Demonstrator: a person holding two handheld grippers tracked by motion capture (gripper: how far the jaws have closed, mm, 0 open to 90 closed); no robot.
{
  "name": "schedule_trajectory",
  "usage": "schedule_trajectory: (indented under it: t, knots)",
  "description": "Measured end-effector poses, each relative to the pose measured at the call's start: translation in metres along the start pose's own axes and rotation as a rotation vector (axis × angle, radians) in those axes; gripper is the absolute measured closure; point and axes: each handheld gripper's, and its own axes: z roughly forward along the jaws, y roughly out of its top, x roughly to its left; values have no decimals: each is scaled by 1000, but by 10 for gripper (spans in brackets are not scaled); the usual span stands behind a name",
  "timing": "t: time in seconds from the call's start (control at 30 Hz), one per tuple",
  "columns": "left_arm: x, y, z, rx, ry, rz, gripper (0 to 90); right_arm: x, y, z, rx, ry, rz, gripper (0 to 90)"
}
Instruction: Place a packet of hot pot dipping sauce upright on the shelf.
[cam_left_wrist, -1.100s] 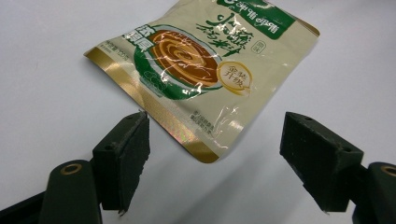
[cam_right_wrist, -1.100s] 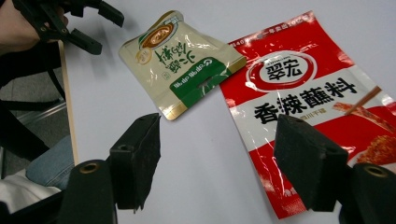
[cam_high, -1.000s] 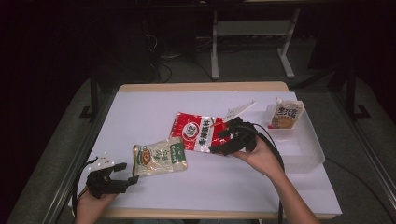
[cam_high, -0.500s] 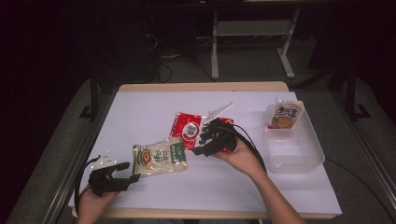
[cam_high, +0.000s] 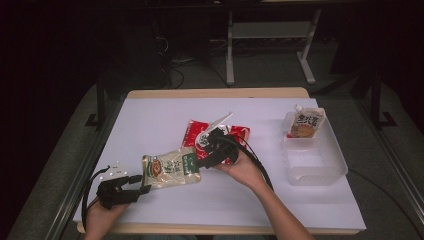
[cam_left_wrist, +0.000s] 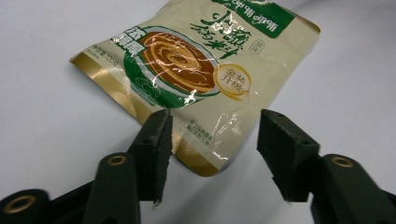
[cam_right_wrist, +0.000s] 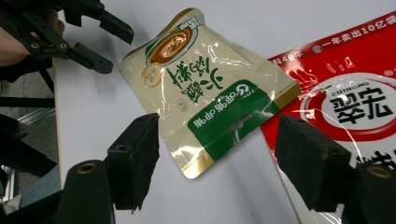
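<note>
Both grippers' jaws stand apart, pinching nothing; left gripper (cam_left_wrist: 210, 154), just been closing, straddles the cream pouch's (cam_high: 171, 170) corner; right gripper (cam_right_wrist: 217, 163) hovers opposite. Red pouch (cam_high: 195, 132) adjoins; tub (cam_high: 315, 160) well apart.

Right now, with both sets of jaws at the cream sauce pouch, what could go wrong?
1. The left gripper has been closing with only the cream pouch's corner between its jaws; they may pinch thin foil and slip.
2. The right gripper stands open at the opposite end, where the red packet lies close; it could catch that too.
</note>
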Motion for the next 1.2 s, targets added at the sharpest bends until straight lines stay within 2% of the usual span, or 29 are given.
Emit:
schedule_trajectory:
  t: [0.13,0.2,0.23,0.37,0.7,1.07,1.2]
  knots:
    - [0,1,2,8,23,-4,527,-2,1,15,14,12,22,301]
    - [0,2,2,11,20,-7,542,-3,1,17,14,12,21,302]
    - [1,2,3,15,17,2,609,-4,0,23,23,19,32,302]
    - [1,2,4,35,29,-2,649,-8,-2,33,40,24,40,303]
    - [1,2,7,35,22,-4,661,-15,-6,55,80,17,78,325]
    - [1,1,8,43,27,-5,661,-17,-8,57,85,5,106,352]
    - [1,1,9,46,23,-6,660,-19,-9,59,86,-3,134,369]
